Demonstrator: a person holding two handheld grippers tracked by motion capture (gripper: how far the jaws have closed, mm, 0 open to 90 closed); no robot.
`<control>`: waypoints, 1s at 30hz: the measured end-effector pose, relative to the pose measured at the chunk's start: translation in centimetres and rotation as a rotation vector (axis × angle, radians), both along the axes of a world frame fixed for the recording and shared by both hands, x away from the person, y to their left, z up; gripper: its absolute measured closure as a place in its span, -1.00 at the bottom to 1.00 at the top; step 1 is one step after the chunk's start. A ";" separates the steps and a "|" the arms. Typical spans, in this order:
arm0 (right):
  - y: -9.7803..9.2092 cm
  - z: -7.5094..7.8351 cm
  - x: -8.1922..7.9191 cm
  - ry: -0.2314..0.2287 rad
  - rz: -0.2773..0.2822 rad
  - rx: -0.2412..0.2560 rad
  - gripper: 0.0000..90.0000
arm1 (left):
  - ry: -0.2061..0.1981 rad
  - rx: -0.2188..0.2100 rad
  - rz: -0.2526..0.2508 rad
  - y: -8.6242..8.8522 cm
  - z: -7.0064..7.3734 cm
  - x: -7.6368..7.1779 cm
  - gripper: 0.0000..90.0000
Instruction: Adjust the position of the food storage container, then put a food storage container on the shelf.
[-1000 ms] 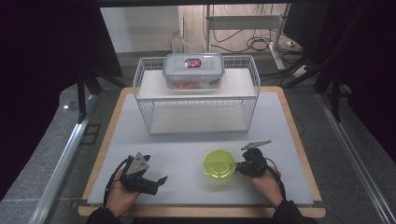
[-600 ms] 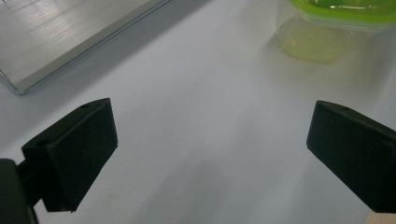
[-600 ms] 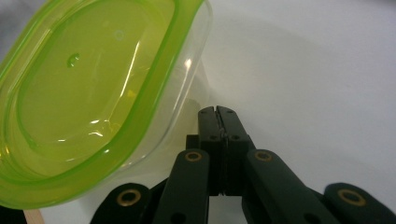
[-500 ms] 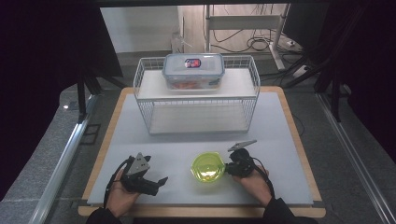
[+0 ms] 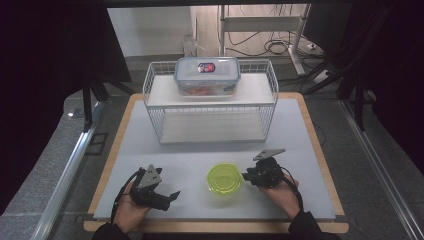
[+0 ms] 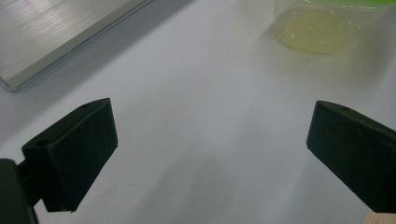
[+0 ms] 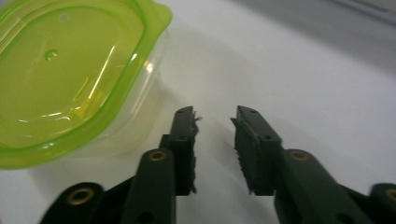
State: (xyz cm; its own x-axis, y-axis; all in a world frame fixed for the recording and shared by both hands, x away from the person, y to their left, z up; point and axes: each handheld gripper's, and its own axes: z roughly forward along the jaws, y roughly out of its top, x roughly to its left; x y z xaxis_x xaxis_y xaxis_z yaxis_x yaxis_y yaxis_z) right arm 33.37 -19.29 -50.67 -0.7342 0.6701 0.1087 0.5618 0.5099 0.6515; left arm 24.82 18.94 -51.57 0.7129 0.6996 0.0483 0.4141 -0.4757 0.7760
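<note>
A small clear container with a green lid (image 5: 224,179) is sitting on the white table (image 5: 200,155) near the front edge, between the two grippers. Its lid is on, and nothing can be made out inside it. The right gripper (image 5: 248,176) is lying just beside the container's right side, its jaws standing a little apart and holding nothing. The left gripper (image 5: 172,195) is resting well to the left, its jaws spread wide and holding nothing. Farther back, a white wire rack (image 5: 210,107) is carrying a lidded clear box (image 5: 206,75) on its top shelf, with orange-red contents showing through the wall.
</note>
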 end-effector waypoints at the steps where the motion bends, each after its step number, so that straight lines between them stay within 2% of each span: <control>1: -0.2 0.1 0.0 -0.011 -0.005 -0.002 0.34 | 0.001 -0.001 0.000 0.0 0.0 0.0 -0.96; 6: -1.2 0.6 0.1 -0.045 -0.030 0.020 0.01 | 0.012 -0.003 -0.002 0.1 -0.1 -0.5 -0.96; 14: -2.0 1.2 -0.3 -0.110 -0.026 0.025 -0.35 | 0.022 -0.001 -0.007 0.2 -0.3 -0.9 -0.96; 23: -2.6 1.1 -0.7 -0.109 -0.046 0.037 -0.74 | 0.030 -0.002 -0.008 0.3 -0.3 -1.0 -0.96; 26: -2.7 1.2 -0.7 -0.130 -0.054 0.036 -0.86 | 0.031 -0.003 -0.009 0.3 -0.3 -1.0 -0.96; 30: -2.6 1.4 -0.7 -0.137 -0.055 0.029 -0.91 | 0.034 -0.001 -0.010 0.3 -0.4 -0.9 -0.96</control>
